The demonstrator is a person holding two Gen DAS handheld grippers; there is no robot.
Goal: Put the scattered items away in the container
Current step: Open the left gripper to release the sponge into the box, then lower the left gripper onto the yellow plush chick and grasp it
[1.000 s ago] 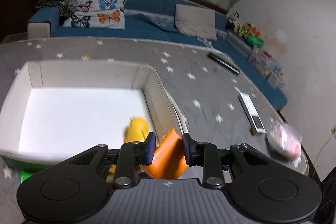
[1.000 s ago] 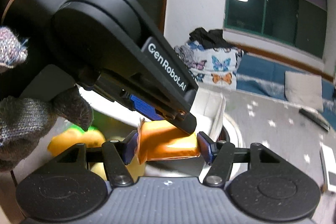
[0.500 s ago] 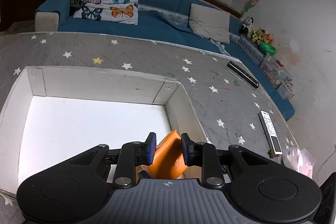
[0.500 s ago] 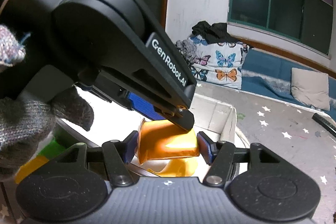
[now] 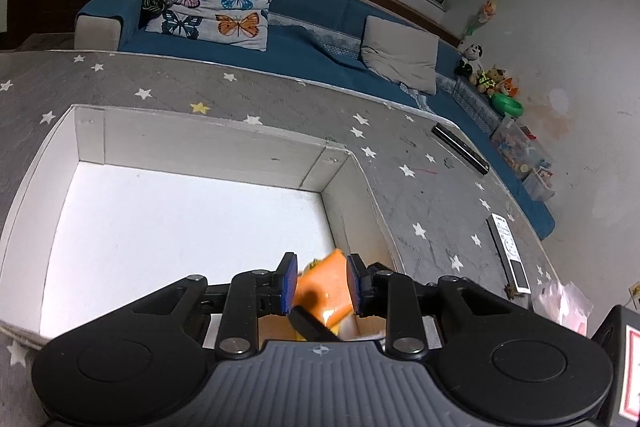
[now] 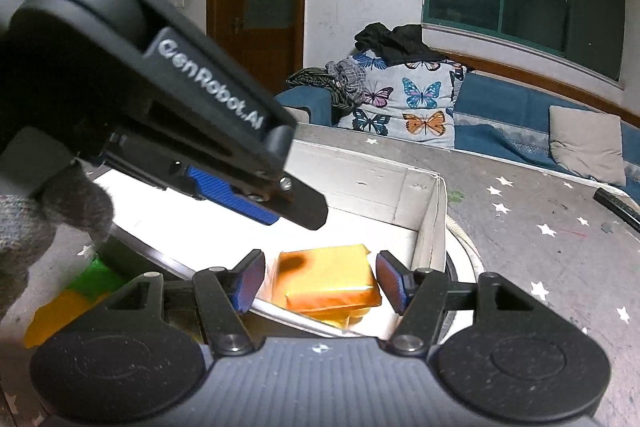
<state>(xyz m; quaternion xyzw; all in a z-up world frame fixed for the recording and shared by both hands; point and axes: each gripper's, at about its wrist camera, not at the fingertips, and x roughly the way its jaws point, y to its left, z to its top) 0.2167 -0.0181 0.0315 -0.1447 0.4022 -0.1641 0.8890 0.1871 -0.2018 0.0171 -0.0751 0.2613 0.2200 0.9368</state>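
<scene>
- Over the near right corner of a white cardboard box (image 5: 208, 151), both tools, pointing down into it.
- Left tool (image 5: 322, 285): blue pads spread a little, flanking an orange packet (image 5: 326, 289); contact with the pads cannot be told from this blurred view.
- Right tool (image 6: 320, 283): released, pads (image 6: 390, 283) wide apart, clear of the orange packet (image 6: 328, 277) on both sides.
- Packet seen from the right wrist lying on the box floor in that corner, atop another yellowish packet.
- Box standing on a grey star-patterned table (image 5: 420, 195).
- Well apart on the table's right side: a white remote (image 5: 510, 255) and a black remote (image 5: 460, 147).
- Beyond the table, a blue sofa (image 5: 312, 55) with a butterfly pillow (image 5: 218, 11).
- Beside the box, left of the right tool, green and yellow items (image 6: 80, 291), blurred.
- Gloved hand (image 6: 36, 219) at the left edge.
</scene>
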